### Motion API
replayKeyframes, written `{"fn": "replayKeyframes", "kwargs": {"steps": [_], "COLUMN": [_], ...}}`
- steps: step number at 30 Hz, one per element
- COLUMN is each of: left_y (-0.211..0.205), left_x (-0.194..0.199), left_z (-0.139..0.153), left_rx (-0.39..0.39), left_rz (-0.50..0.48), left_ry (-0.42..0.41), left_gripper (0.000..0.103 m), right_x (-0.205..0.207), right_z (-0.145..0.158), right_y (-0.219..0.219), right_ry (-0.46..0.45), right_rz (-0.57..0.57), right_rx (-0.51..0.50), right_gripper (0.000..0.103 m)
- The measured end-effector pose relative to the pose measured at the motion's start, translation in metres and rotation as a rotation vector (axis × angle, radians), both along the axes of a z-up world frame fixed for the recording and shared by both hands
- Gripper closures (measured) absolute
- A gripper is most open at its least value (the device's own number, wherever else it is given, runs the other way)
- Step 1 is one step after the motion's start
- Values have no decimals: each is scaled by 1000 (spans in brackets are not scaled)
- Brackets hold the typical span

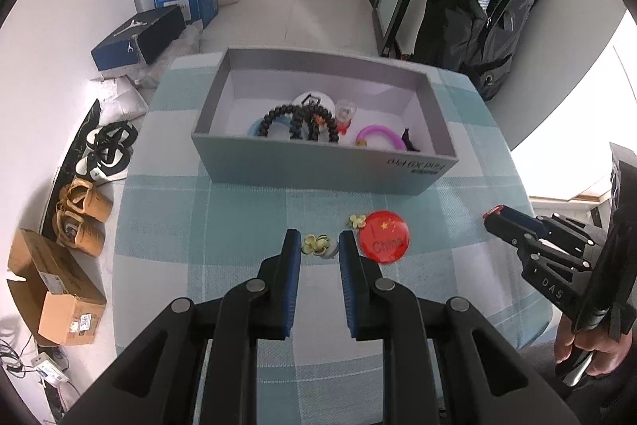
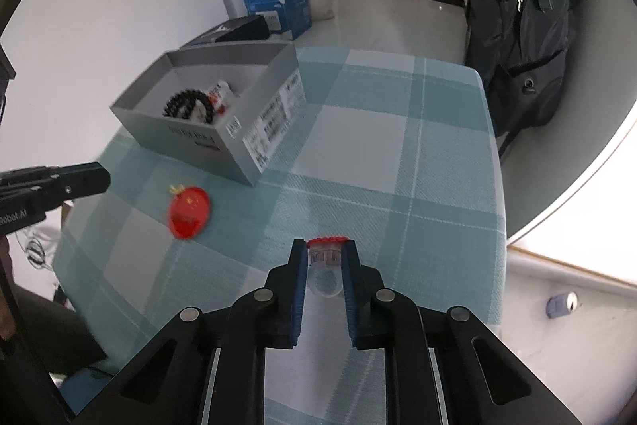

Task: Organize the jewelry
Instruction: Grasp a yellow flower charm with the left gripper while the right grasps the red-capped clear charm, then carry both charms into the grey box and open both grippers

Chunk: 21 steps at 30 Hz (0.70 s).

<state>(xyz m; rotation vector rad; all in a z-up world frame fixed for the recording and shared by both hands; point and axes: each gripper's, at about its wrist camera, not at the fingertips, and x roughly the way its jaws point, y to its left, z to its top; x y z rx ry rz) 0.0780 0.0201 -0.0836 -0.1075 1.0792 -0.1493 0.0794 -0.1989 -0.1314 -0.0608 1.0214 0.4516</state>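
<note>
- The left gripper (image 1: 318, 245) holds a small yellow flower clip (image 1: 316, 245) between its nearly closed blue pads, just above the checked tablecloth (image 1: 239, 202).
- The right gripper (image 2: 324, 253) is closed on a small clear jar with a red lid (image 2: 325, 255); it sits close to the table's right edge, where the cloth drops off.
- A red round badge (image 1: 384, 236) lies on the cloth beside the left gripper, with a second yellow flower (image 1: 357, 220) touching its rim.
- The grey box (image 1: 318, 162) stands open beyond them, well back from the near edge, holding a black bead bracelet (image 1: 296, 118), a pink ring (image 1: 380, 138) and other small pieces.
- Bare cloth lies between the badge and the box's front wall, and to the box's right.
</note>
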Motion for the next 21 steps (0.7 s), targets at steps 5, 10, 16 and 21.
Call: {"fn": "replayKeyframes", "kwargs": {"steps": [5, 10, 16, 21], "left_y": [4, 9, 14, 24], "left_x": [0, 3, 9, 25], "left_z": [9, 17, 29, 41], "left_rx": [-12, -34, -67, -105], "left_rz": [13, 33, 53, 61], "left_ry": [-27, -43, -63, -79], "left_gripper": [88, 88, 88, 88], "right_x": [-2, -3, 3, 12], "right_z": [10, 21, 51, 86], "right_y": [13, 26, 40, 64], "right_ry": [-12, -9, -4, -66], "right_rz": [21, 31, 51, 122], "right_rx": [21, 69, 190, 222], "right_gripper": [87, 87, 87, 87]}}
